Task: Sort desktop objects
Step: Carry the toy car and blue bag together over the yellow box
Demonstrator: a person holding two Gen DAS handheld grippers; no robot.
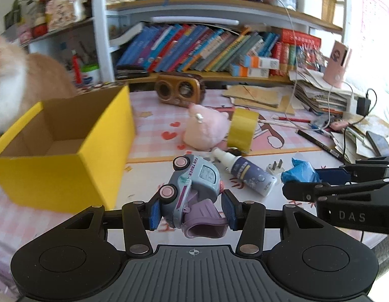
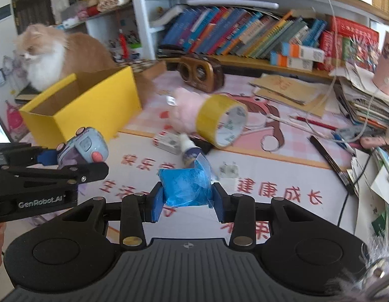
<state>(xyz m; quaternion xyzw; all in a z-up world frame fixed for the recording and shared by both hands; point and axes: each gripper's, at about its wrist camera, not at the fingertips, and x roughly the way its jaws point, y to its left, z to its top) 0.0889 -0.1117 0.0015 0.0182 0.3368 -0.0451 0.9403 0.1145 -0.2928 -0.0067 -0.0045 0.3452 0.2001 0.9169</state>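
My left gripper (image 1: 191, 212) is shut on a pale blue and purple toy truck (image 1: 191, 188), held above the desk right of the open yellow box (image 1: 68, 166). My right gripper (image 2: 186, 202) is shut on a crumpled blue plastic packet (image 2: 185, 186), held above the mat. In the right wrist view the left gripper (image 2: 76, 162) with the truck (image 2: 84, 148) is at the left, in front of the yellow box (image 2: 93, 105). In the left wrist view the right gripper (image 1: 317, 178) with the blue packet (image 1: 300, 172) is at the right.
On the desk lie a pink plush (image 1: 207, 128), a yellow tape roll (image 2: 223, 123), a white spray bottle (image 1: 244, 171), a white plug (image 2: 228, 171), a brown radio (image 1: 179, 89), pens and paper stacks at the right. An orange and white cat (image 2: 56, 55) sits behind the box.
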